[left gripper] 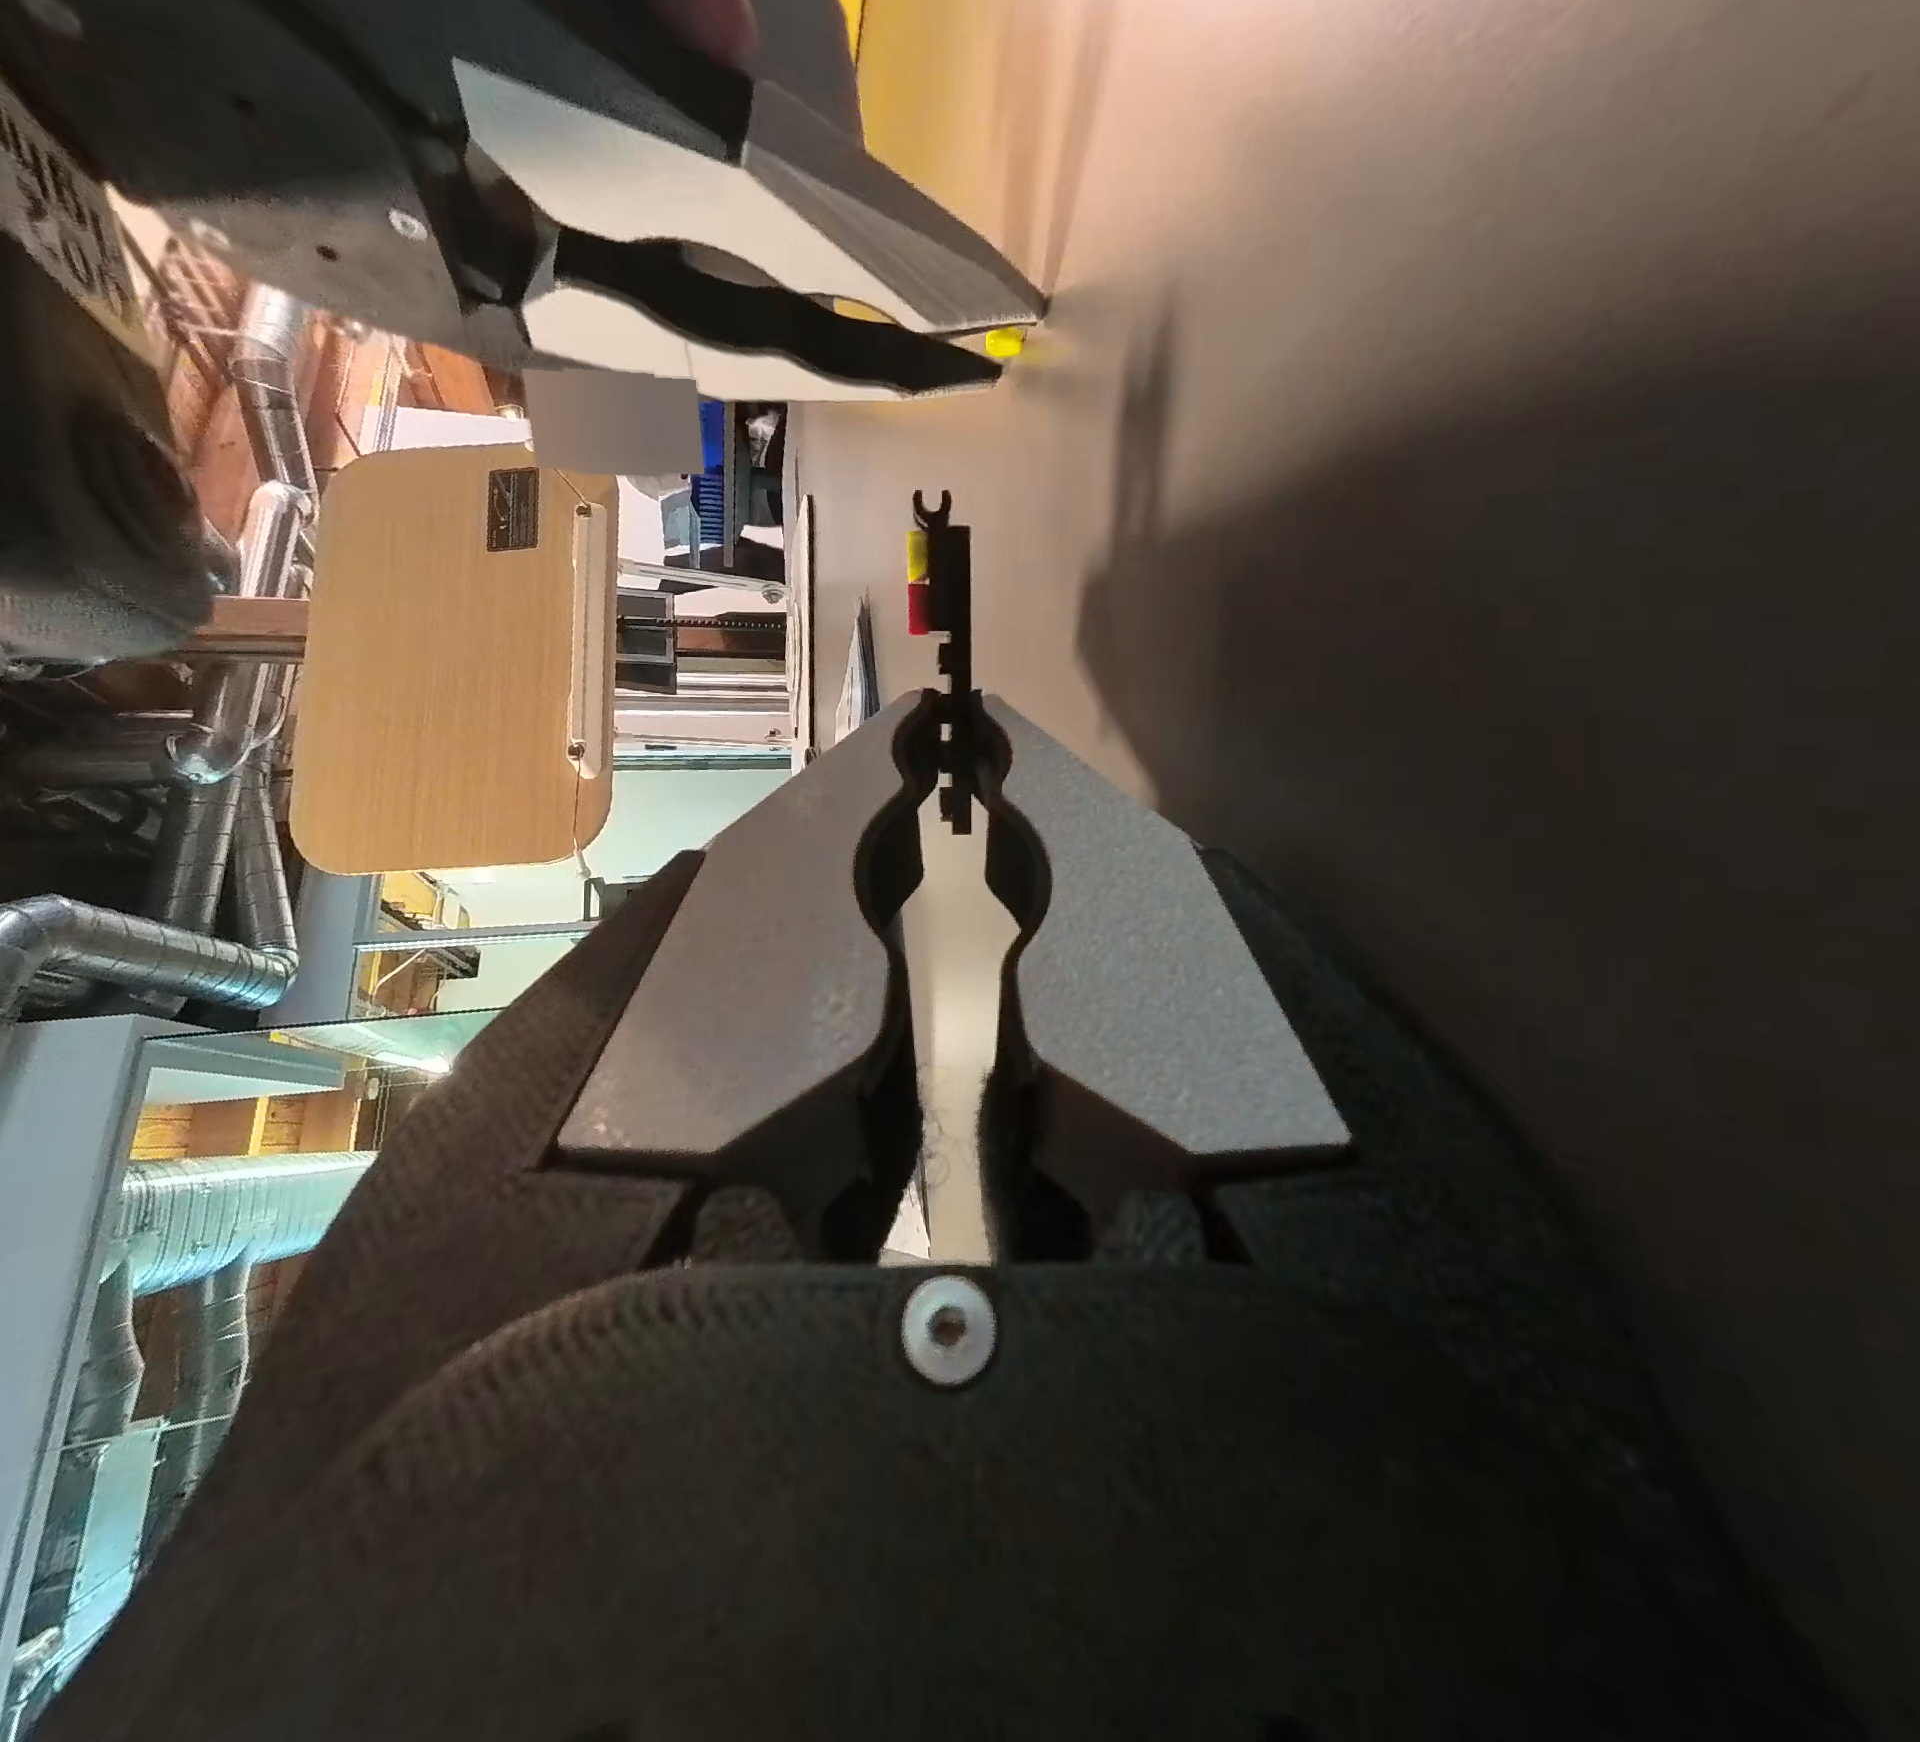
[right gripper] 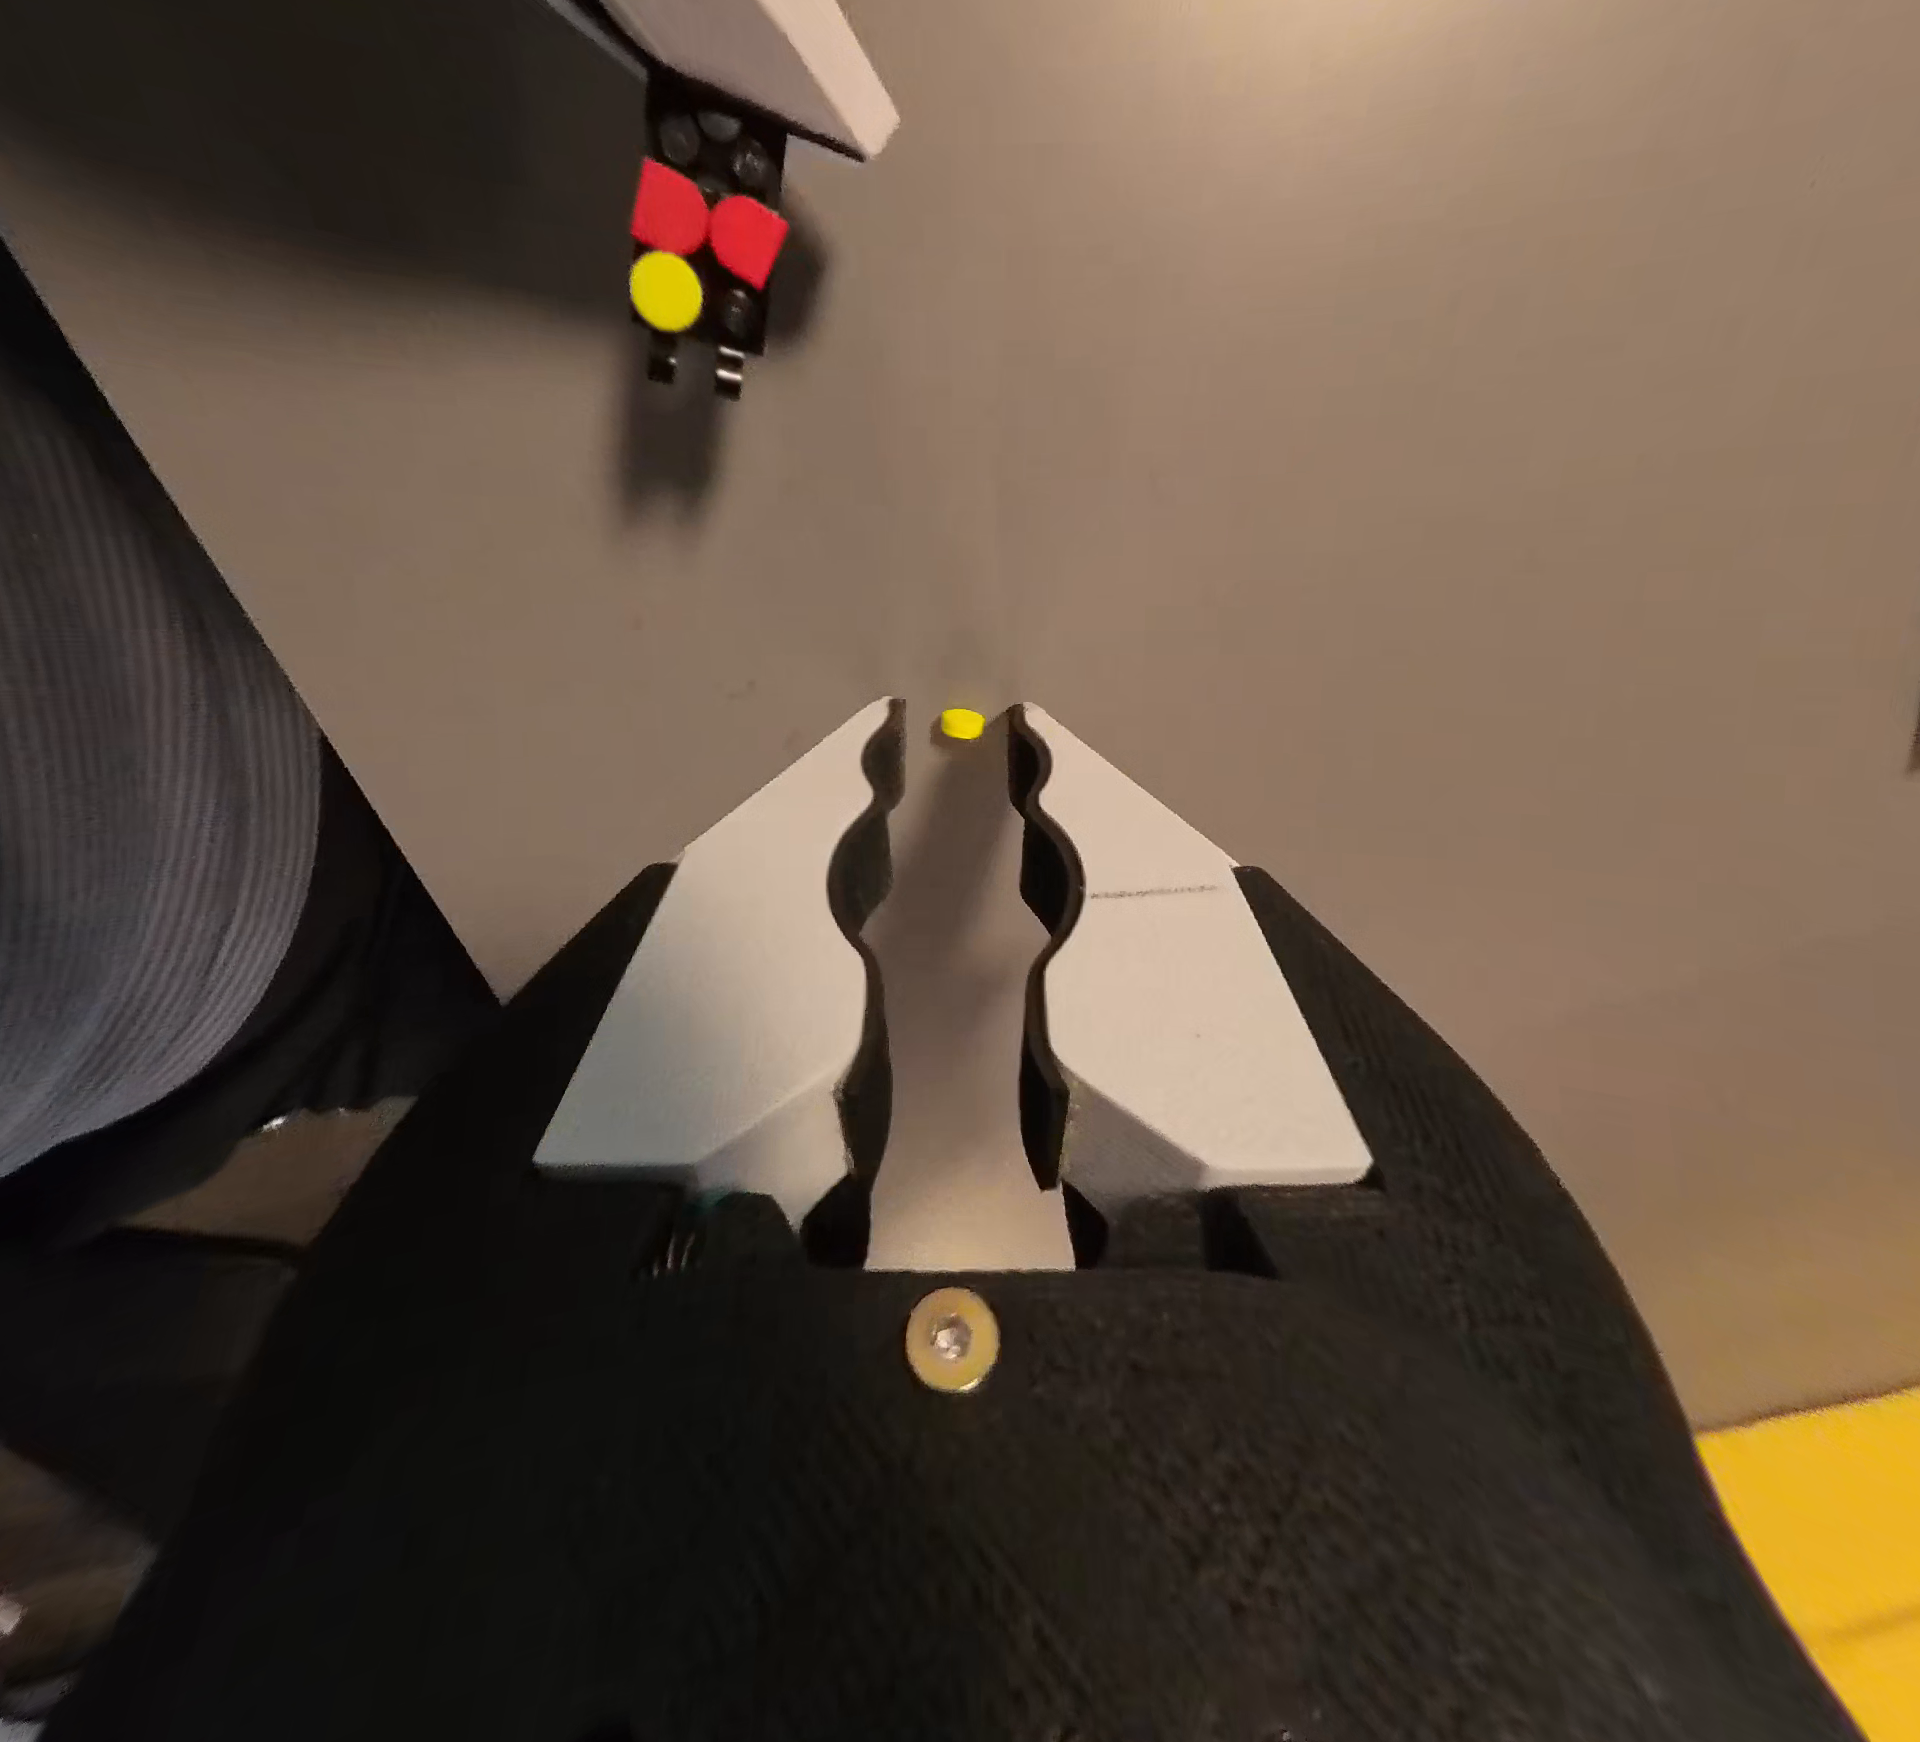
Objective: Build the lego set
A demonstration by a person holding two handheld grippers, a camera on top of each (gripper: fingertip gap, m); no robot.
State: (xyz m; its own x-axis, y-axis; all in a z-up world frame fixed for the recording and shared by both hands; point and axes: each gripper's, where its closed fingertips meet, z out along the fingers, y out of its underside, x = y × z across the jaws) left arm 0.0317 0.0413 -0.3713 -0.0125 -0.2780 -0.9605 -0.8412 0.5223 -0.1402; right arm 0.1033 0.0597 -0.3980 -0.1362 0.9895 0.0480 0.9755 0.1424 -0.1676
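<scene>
Black plate (right gripper: 717, 238) end hidden in left jaws, yellow stud (right gripper: 961, 723) blurred

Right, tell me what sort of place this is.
Probably a workshop or lab in an industrial building. The left wrist view shows exposed silver ducts, brick wall and a wooden chair back behind a plain grey table, where a small lego assembly is being built.
</scene>
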